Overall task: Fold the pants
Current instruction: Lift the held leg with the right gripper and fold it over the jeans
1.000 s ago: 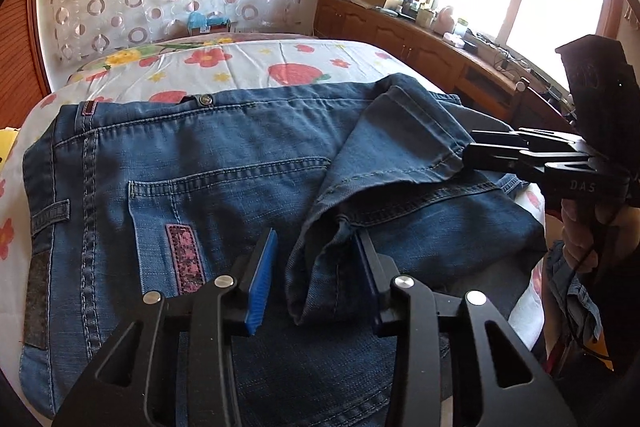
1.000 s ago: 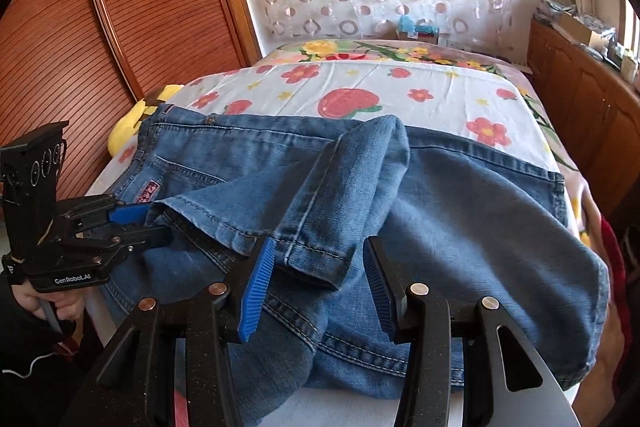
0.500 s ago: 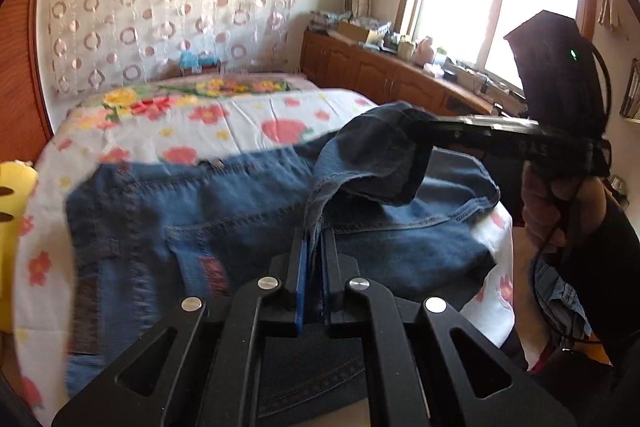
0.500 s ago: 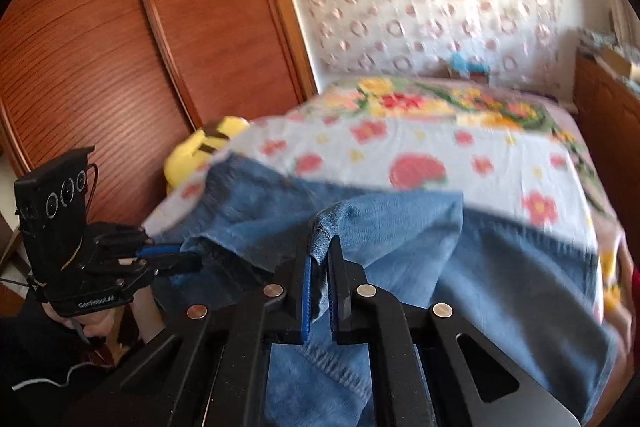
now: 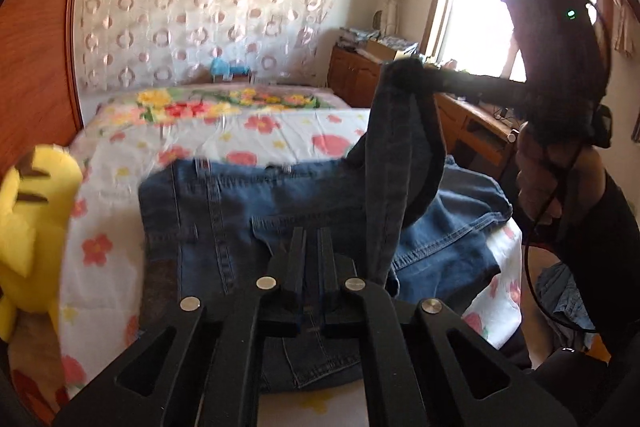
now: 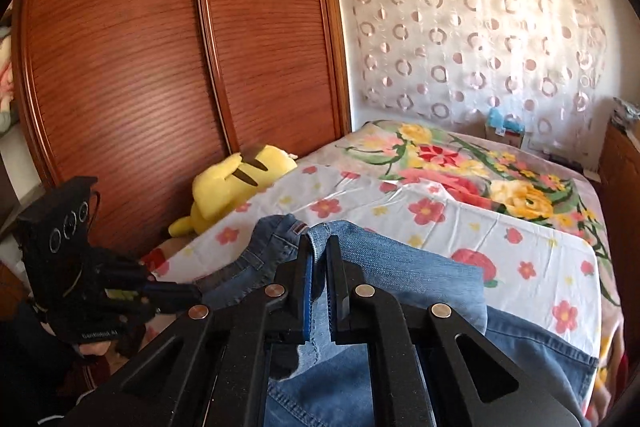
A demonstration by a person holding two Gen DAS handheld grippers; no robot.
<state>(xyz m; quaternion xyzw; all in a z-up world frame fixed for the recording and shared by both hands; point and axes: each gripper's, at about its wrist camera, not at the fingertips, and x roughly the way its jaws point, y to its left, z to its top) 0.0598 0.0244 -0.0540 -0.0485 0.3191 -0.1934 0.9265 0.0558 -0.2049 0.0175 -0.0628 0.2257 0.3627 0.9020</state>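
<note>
Blue denim jeans (image 5: 280, 203) lie across the flowered bed, waistband toward the far side. My left gripper (image 5: 311, 239) is shut low over the jeans; what it holds is hidden between the jaws. My right gripper (image 6: 318, 247) is shut on the hem of a jeans leg (image 6: 400, 267) and holds it lifted. In the left wrist view the right gripper (image 5: 404, 71) holds that leg (image 5: 396, 163) high above the bed. In the right wrist view the left gripper (image 6: 188, 293) sits at the bed's left edge.
The flowered bedsheet (image 5: 280, 131) covers the bed. A yellow plush toy (image 6: 232, 183) lies at the bed's left side by the wooden wardrobe (image 6: 160, 67). A wooden cabinet (image 5: 356, 75) and a window (image 5: 480, 11) are to the right. A patterned curtain (image 6: 472, 39) hangs behind.
Both grippers went from open to shut on the folded-over jeans leg hem, then rose. The right gripper lifted the leg high; the views now look further up the room.
</note>
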